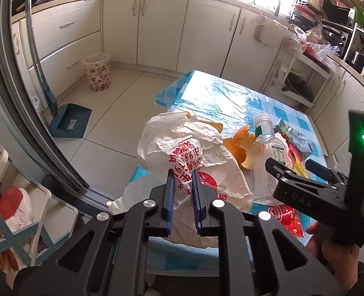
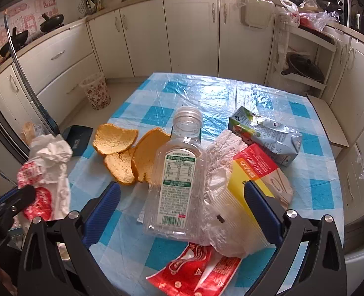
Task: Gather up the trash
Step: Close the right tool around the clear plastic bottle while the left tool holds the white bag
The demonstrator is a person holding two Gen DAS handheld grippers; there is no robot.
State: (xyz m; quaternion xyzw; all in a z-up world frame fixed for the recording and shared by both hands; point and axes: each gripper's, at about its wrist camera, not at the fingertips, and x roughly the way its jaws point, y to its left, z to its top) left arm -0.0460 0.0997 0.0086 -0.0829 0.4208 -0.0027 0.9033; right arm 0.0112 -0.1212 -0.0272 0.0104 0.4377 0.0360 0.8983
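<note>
Kitchen cabinets ringed a counter (image 2: 268, 93) in blue check. Left tongs (image 1: 183, 172) pinched a crumpled bag (image 1: 182, 148), light and limp, held off the counter's near edge and best taken at its bunched neck. Right tongs (image 2: 182, 197) were spread around the bottle (image 2: 179, 172), light, slick, crushable. Only the right view showed the carton (image 2: 268, 135); only the left showed the bin (image 1: 97, 71) clearly

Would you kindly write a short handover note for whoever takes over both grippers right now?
Left gripper: shut on the crumpled white-and-red plastic bag, lifted off the table.
Right gripper: open, empty, straddling the clear plastic bottle.
Still on the table: bottle, orange peels, juice carton, red wrapper, clear film.
Floral bin stands on the floor.
Left: bin the bag, then the rest.
</note>
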